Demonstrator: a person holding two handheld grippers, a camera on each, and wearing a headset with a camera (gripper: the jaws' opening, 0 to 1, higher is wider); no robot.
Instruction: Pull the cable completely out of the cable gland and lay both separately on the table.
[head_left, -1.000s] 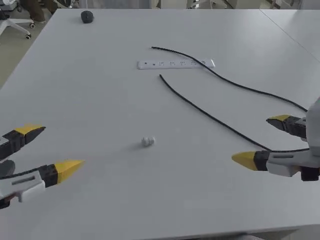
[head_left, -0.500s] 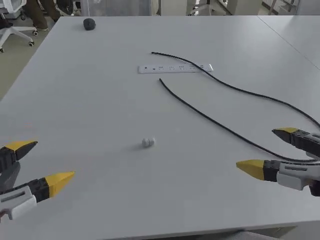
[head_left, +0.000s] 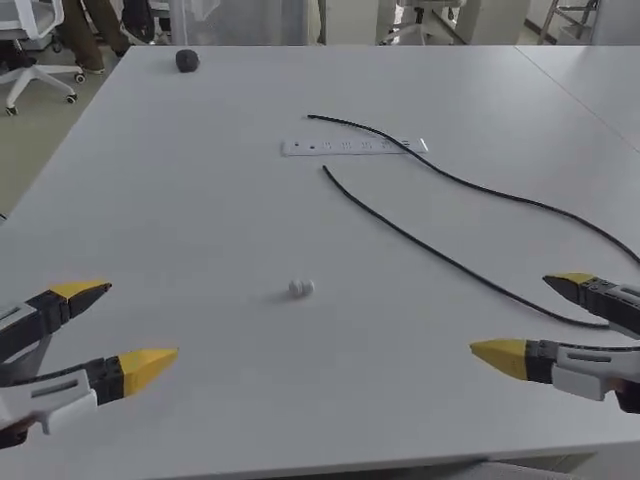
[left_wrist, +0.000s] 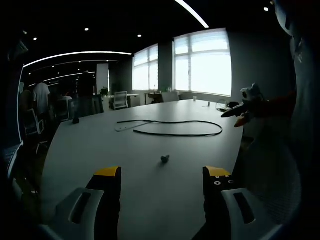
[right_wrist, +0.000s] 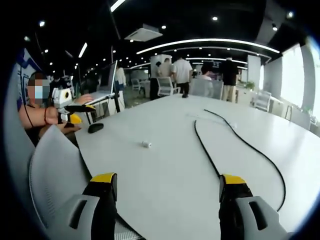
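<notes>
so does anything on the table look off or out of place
Nothing stands out. The cable lies loose on the table, already free of the cable gland, which sits apart from it. One stretch of cable crosses the end of a white strip, which looks harmless.

The right tool (head_left: 508, 314) has drawn back toward the near edge of the surface (head_left: 200, 200). The left tool (head_left: 142, 320) drew back too, then edged toward the cable gland (head_left: 300, 289).

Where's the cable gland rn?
Head view: cable gland lies on the table, left of the black cable and clear of it, nearer than the white strip.
</notes>
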